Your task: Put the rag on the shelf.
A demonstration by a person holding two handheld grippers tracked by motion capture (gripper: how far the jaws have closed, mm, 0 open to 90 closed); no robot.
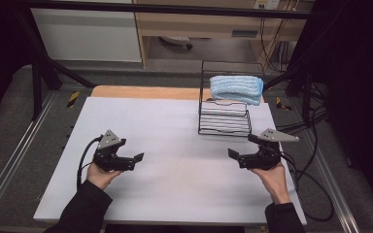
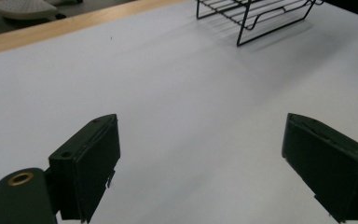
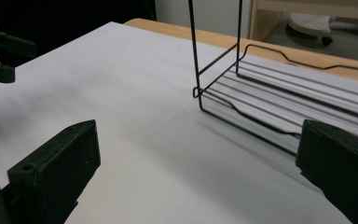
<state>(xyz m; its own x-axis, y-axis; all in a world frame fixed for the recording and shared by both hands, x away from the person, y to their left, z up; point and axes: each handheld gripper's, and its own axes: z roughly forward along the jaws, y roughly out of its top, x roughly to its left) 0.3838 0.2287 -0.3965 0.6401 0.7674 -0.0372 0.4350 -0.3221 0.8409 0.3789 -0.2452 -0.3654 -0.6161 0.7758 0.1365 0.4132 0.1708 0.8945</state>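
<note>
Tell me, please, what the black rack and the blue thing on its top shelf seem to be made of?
The rack looks like thin metal wire with a black coating: slim, stiff rods bent into shelves. The blue thing looks like soft cloth, perhaps a folded microfibre towel: its surface is ribbed and fluffy and its edges are rounded.
</note>
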